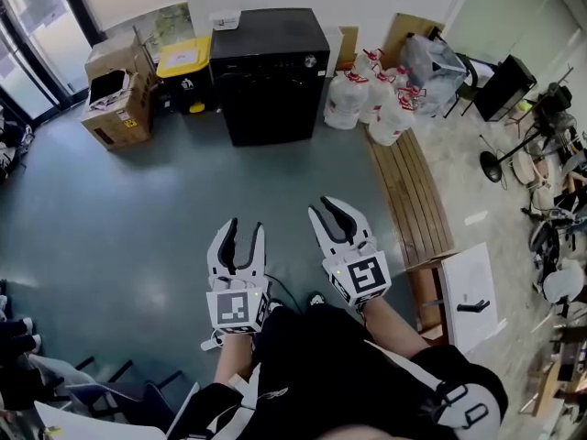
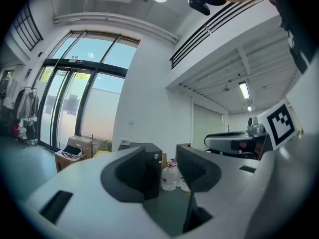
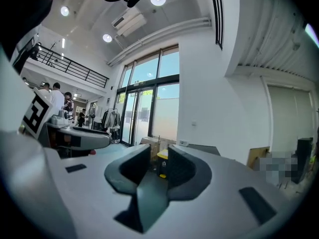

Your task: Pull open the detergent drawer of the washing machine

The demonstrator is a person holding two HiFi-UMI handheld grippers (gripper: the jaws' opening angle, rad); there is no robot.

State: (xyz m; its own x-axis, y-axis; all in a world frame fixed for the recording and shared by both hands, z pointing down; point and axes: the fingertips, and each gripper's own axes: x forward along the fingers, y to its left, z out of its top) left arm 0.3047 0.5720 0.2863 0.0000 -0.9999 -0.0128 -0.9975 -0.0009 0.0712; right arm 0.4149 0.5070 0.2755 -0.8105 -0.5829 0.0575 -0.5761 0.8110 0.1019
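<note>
In the head view the washing machine (image 1: pixel 269 71) stands upper centre, well ahead of your left gripper (image 1: pixel 244 229) and right gripper (image 1: pixel 332 211). In the left gripper view your jaws are apart and empty, and the machine lies straight between them. In the right gripper view your jaws are slightly apart and empty, aimed left of it.

Bright daylight through tall windows (image 3: pixel 149 103); both gripper views curve, dark-cornered.

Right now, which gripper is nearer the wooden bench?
Right. In the head view the right gripper is held just left of the wooden bench, not touching it. The left gripper is farther left still, on the far side of the right one.
</note>
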